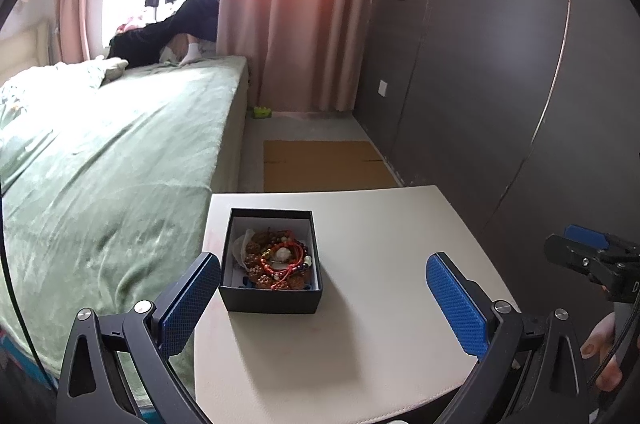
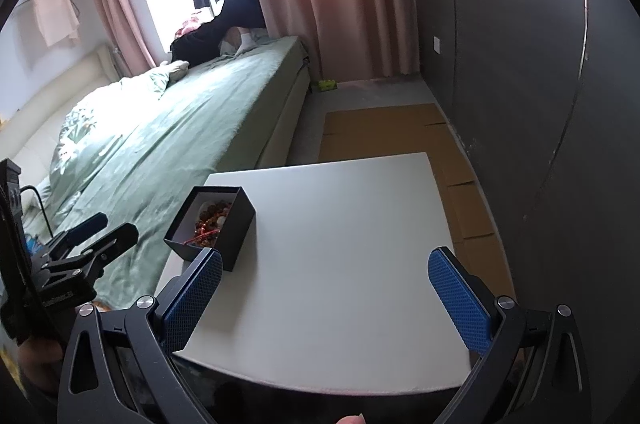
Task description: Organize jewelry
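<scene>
Just ahead of the left gripper's (image 1: pixel 323 304) spread fingers sits the jewelry box (image 1: pixel 272 260).

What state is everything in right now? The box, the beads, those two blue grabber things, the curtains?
Black box: open, no lid on it, upright on the white table.
Jewelry: heaped together inside the box, tangled.
Left tool: open, empty, box near its left finger.
Right tool: open, empty, above the table.
Pink curtain: drawn aside, window uncovered.
Bed: covered by a green blanket, rumpled at the far end.

Green bed (image 1: pixel 120 144), pink curtains (image 1: pixel 296 4)
</scene>
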### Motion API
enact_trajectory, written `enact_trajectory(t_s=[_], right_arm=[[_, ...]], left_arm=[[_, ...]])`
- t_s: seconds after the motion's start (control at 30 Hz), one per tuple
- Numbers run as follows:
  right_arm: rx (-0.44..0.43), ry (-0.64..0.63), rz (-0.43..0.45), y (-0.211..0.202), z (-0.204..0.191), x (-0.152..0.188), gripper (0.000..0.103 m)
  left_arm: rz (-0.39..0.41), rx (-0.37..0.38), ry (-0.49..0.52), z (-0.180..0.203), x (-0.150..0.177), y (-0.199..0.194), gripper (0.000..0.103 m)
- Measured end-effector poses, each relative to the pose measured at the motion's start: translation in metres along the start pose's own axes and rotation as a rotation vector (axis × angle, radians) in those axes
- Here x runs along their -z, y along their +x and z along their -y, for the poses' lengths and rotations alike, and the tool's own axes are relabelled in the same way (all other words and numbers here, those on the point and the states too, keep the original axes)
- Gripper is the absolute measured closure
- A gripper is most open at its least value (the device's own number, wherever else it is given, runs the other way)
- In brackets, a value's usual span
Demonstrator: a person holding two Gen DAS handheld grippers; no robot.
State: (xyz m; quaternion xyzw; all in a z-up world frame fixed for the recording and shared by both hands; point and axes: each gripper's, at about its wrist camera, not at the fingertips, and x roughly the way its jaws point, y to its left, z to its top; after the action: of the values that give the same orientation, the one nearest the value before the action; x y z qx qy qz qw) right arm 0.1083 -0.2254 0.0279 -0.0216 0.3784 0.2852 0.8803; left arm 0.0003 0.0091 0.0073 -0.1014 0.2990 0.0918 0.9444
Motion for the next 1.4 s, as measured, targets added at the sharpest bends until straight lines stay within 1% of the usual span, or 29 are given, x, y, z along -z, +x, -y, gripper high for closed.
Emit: enact_trajectory(t_s=[0.33,0.9,1.03,1.4], right_arm=[[0.000,0.011,-0.009,0.0007,0.0021,-0.0006,0.000],[-0.013,0.027,-0.021,0.0028,0.0023,-0.0003,0.000],[-0.005,0.017,-0.024,0.0042,0.0027,0.0006,0.000],[-0.001,0.010,-0.030,0.0050,0.0007,0.0011,0.000]], left_arm=[[-0.005,0.030,-0.019,-0.0026,-0.0014,0.0004,0.001],[-0.007,0.038,-0.001,0.0009,-0.0007,-0.0019,0.000],[-0.013,0.040,0.005,0.0017,-0.0005,-0.0016,0.000],[-0.005,0.031,-0.005,-0.0028,-0.0006,-0.0013,0.000]])
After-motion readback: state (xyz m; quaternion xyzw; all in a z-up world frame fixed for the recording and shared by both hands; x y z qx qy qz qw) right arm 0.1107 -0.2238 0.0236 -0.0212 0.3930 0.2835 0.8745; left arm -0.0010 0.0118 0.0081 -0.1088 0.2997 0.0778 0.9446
